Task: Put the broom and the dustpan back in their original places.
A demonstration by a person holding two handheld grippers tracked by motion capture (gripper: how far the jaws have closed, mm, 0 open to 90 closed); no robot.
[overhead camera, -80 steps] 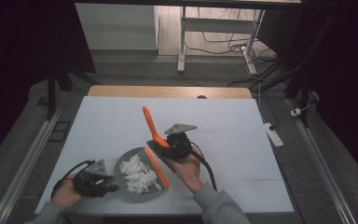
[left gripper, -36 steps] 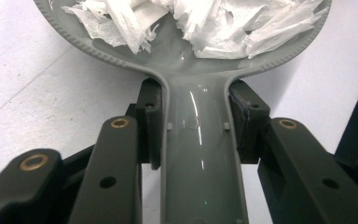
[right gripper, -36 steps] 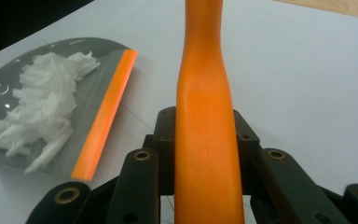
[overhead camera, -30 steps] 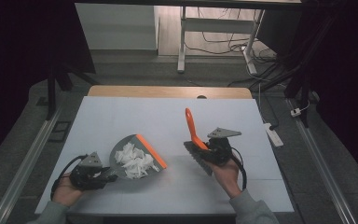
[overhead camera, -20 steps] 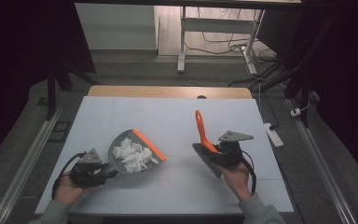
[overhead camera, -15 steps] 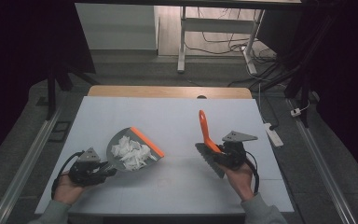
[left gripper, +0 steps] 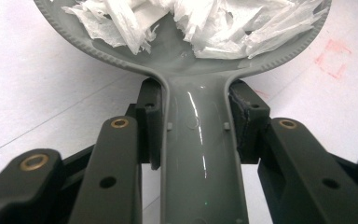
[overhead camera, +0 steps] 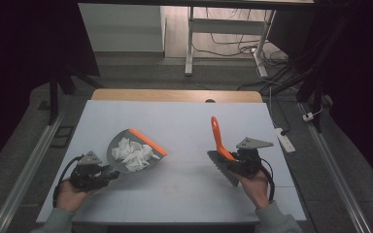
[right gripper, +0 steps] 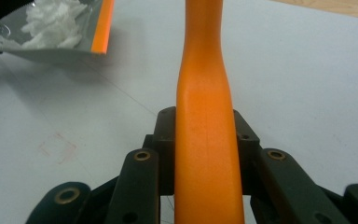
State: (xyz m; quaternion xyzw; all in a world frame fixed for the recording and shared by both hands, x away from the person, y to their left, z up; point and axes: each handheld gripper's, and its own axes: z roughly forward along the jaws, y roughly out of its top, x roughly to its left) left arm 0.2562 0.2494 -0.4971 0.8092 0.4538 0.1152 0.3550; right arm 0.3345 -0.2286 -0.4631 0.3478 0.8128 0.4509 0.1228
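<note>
The left gripper point(overhead camera: 108, 173), near the front left corner of the surface point(overhead camera: 184, 116), pinches the grey handle of a dustpan point(overhead camera: 135, 151) between its pads; the pan, edged with an orange lip and heaped with torn white paper scraps point(overhead camera: 133, 151), sits just beyond the gripper toward the middle of the surface. The right gripper point(overhead camera: 234, 164), toward the front right of the surface, is clamped on the orange handle of a brush point(overhead camera: 218, 141), whose handle points up and toward the far edge while its dark bristle head angles down toward the front edge. The two tools are well apart, with bare surface between them.
</note>
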